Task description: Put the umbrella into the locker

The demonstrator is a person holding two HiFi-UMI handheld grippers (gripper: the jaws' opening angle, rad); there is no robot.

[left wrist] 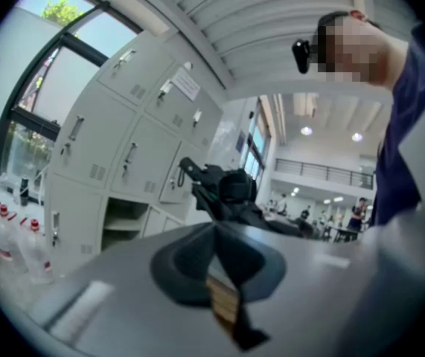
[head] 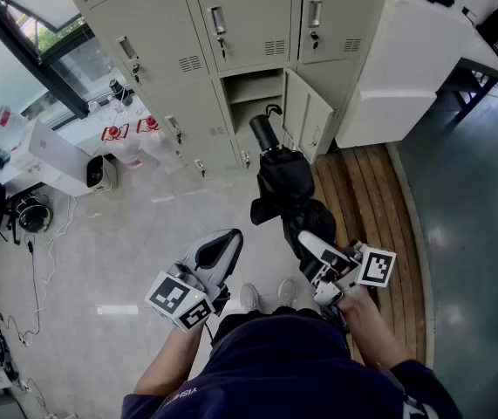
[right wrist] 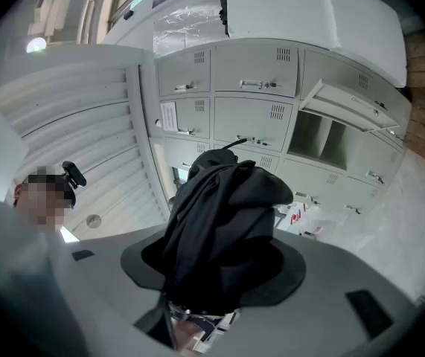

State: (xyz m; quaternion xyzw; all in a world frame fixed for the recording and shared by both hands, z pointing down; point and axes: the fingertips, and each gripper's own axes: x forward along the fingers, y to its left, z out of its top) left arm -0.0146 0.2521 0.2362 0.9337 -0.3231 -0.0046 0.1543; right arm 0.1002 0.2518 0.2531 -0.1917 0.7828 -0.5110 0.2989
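Past the person's dark shirt [head: 275,356], the right gripper [head: 317,253] clamps the folded black umbrella [head: 285,186], its long axis aimed handle-first at the open locker [head: 255,87]; the left gripper [head: 221,250], jaws together and empty, is no nearer the locker.

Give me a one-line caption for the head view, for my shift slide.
Right gripper holds the black folded umbrella, pointed toward the open locker; left gripper shut and empty alongside.

The umbrella [head: 285,186] is showing matt black cloth, the lockers [head: 240,16] smooth painted metal, the floor [head: 126,251] glossy beside wooden planks [head: 364,190].
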